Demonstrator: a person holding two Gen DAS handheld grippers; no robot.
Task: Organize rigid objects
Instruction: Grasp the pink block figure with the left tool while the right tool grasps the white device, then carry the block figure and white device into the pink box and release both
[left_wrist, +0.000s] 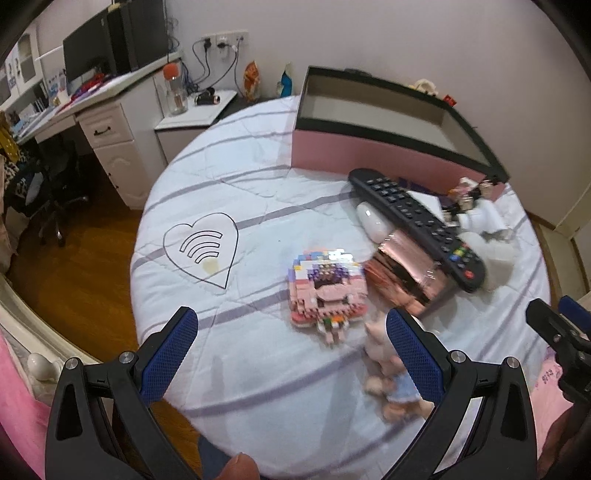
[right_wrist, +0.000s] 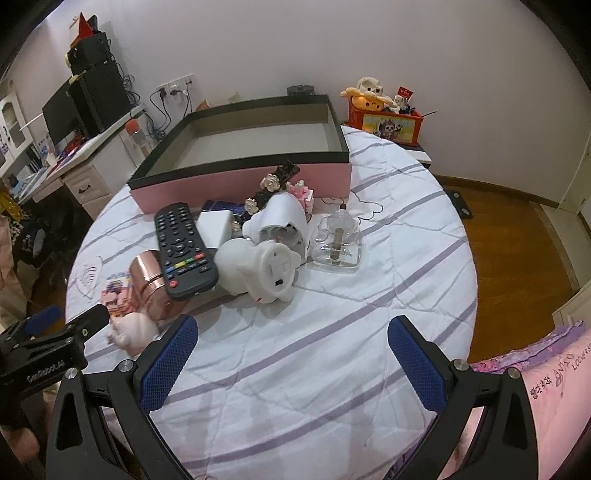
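A pile of objects lies on the bed in front of an empty pink box with a black rim (right_wrist: 236, 184) (left_wrist: 369, 151). A black remote (right_wrist: 183, 247) (left_wrist: 413, 221) rests on a rose-gold box (right_wrist: 149, 284) (left_wrist: 406, 273). Beside them are a pink block model (left_wrist: 325, 291), a white pig figure (right_wrist: 266, 266), a white broken shell (right_wrist: 284, 218), a clear glass bottle (right_wrist: 338, 243) and a small pink plush (left_wrist: 391, 369) (right_wrist: 131, 328). My left gripper (left_wrist: 291, 350) is open above the sheet, just short of the block model. My right gripper (right_wrist: 291, 354) is open, near the pig figure.
The bed has a white sheet with purple stripes (right_wrist: 332, 332). A desk with a monitor (left_wrist: 88, 51) stands at the left, a nightstand with a jar (left_wrist: 177, 99) beside it. A red box with toys (right_wrist: 391, 122) sits behind the bed. Wooden floor (right_wrist: 509, 236) is at the right.
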